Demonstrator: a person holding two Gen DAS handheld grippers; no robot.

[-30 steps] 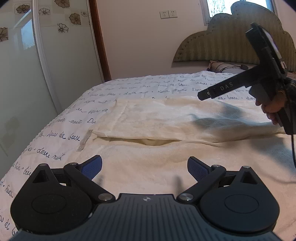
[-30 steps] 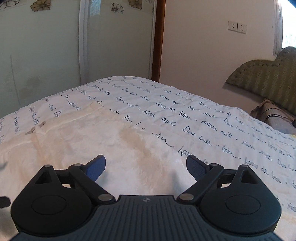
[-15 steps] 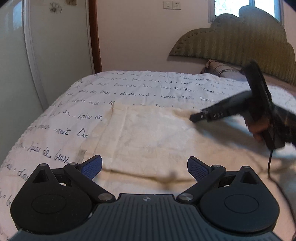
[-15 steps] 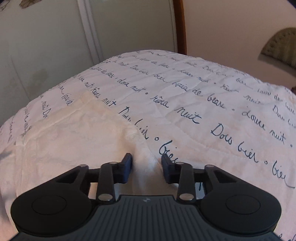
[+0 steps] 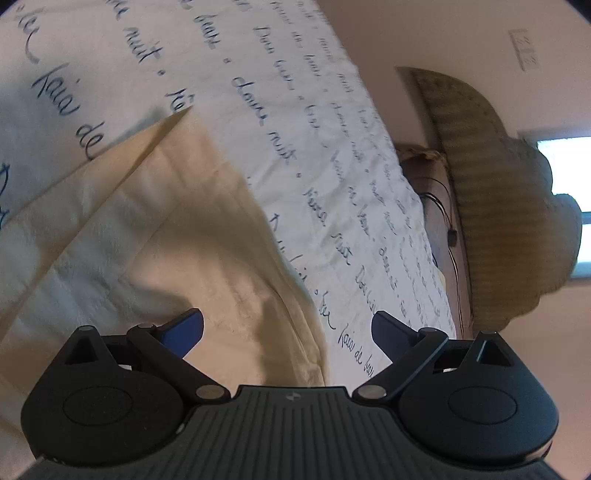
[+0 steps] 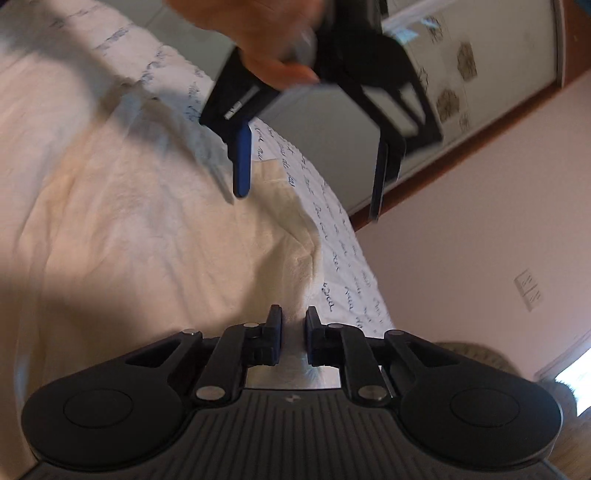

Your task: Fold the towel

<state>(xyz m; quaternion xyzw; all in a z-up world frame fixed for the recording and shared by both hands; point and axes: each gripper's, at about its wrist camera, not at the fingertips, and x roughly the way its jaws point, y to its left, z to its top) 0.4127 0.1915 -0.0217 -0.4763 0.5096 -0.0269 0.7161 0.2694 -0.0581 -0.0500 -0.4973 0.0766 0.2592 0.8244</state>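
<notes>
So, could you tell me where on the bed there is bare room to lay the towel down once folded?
The script-printed bedspread lies bare between the towel's far edge and the headboard, and again beyond the towel's corner. It is crowded along that edge: the right gripper is closing on the towel there, and the open left gripper hovers above the corner.

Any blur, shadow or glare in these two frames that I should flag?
Left wrist view: slight smear on the bedspread script; a dark shadow lies on the towel; the window is blown out. Right wrist view: the left tool and the hand holding it are motion-blurred, and both cast a soft shadow on the towel; the right tool, closing on the towel edge, is sharp.
</notes>
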